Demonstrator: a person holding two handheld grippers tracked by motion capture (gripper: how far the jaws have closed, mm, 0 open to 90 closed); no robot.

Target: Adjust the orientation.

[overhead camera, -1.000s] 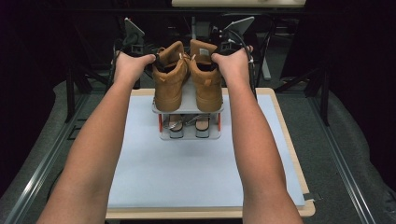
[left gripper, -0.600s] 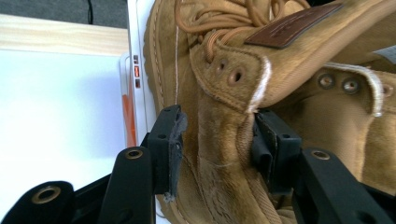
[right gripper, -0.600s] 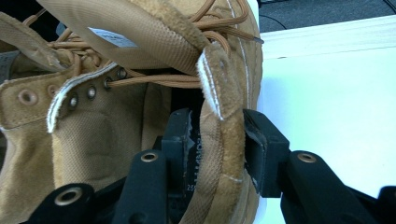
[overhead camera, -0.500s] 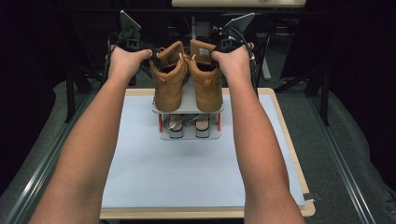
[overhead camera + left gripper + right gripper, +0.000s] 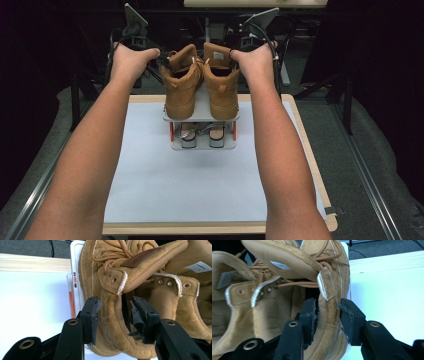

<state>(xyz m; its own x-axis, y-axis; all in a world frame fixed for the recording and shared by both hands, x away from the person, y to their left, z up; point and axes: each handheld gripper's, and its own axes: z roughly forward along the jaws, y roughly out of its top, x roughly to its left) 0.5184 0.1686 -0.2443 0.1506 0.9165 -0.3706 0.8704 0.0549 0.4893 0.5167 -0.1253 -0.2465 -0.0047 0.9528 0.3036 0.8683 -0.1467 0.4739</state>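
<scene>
Bright overhead light glares off the white mat (image 5: 200, 180) — dark surroundings, soft shadows, slight blur.

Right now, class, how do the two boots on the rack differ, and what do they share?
The left boot has its collar wall between the left gripper; the right boot has its wall between the right gripper. The left boot's tongue shows a brown leather patch, the right boot's a white label. Both are tan suede, laced, side by side on the rack.
</scene>
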